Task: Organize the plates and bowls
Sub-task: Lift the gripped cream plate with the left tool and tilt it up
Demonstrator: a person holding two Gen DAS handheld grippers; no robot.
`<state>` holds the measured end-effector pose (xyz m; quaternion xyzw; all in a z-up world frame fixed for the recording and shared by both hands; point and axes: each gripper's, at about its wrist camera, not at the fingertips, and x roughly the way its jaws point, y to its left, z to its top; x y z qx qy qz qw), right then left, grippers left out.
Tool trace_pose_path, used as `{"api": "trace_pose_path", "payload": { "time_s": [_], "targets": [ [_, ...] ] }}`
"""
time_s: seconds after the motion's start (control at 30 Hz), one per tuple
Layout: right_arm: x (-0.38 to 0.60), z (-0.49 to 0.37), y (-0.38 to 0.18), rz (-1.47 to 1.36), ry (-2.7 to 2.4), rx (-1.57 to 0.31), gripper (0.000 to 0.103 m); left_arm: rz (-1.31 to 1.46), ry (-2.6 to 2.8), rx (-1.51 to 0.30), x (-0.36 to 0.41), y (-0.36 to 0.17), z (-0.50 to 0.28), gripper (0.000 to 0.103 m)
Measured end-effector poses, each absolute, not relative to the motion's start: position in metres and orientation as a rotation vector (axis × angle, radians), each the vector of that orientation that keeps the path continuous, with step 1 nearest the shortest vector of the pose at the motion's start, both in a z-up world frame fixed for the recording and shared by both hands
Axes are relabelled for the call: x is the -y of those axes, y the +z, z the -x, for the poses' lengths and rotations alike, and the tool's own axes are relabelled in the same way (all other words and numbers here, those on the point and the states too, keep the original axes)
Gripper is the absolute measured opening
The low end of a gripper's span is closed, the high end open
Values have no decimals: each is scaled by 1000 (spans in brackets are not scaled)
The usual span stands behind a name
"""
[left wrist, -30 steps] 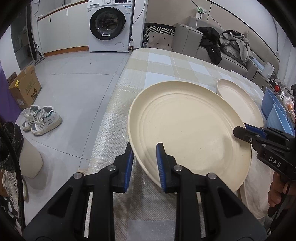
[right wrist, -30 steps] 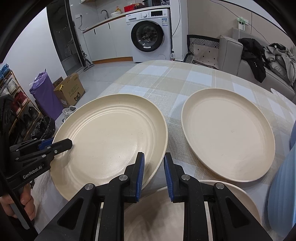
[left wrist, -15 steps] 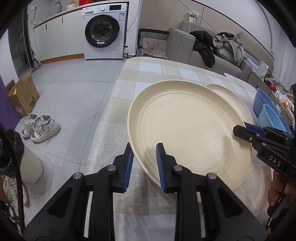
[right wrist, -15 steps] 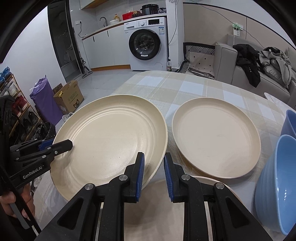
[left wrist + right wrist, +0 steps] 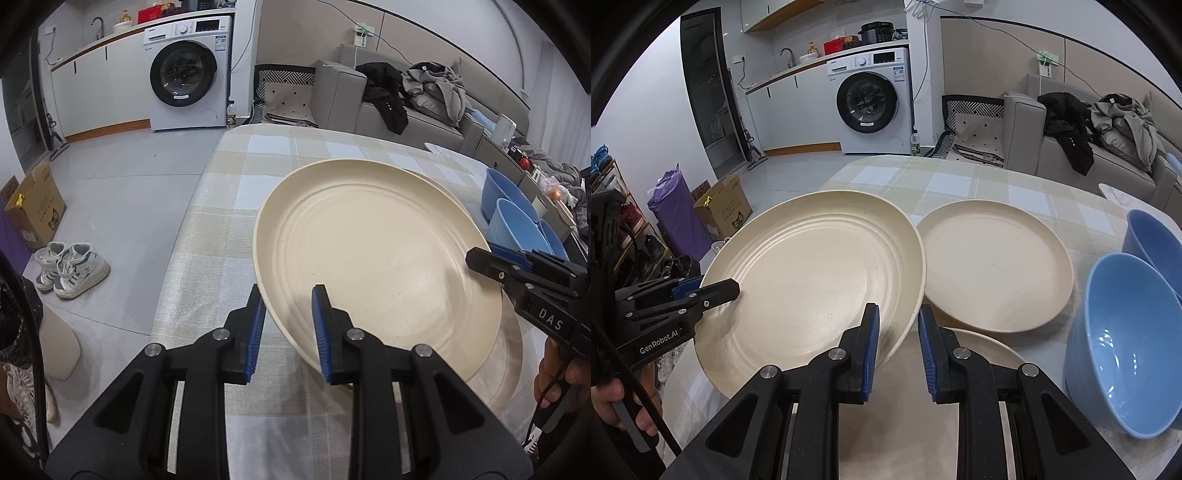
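- Both tongs — left gripper [image 5: 286,325] and right gripper [image 5: 895,347] — clamped on opposite rims of ridged plate [image 5: 812,280], lifted over the table's near-left.
- Best kept level, pinches matched — lowered squarely onto a plate [image 5: 993,266] for stacking.

Beyond the checked cloth [image 5: 236,206] on the bench we see a white washing machine [image 5: 188,74] against the far wall, a small bottle [image 5: 231,112] just beside it. On the floor, a pair of white trainers [image 5: 70,269] near a cardboard box [image 5: 35,206]. We spot a purple bag [image 5: 677,218] beside that box, and clothes [image 5: 1089,122] heaped on the grey sofa [image 5: 1034,140].
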<state>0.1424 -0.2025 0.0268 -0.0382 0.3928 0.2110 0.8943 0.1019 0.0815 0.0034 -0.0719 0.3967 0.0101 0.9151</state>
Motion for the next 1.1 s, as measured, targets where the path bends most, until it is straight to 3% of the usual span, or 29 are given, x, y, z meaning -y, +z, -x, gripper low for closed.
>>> {"api": "trace_pose_path", "payload": {
  "time_s": [1.1],
  "targets": [
    [273,-65,43,-24,296,-789,22,2,-141,-843,-12,20,-77,23]
  ]
}}
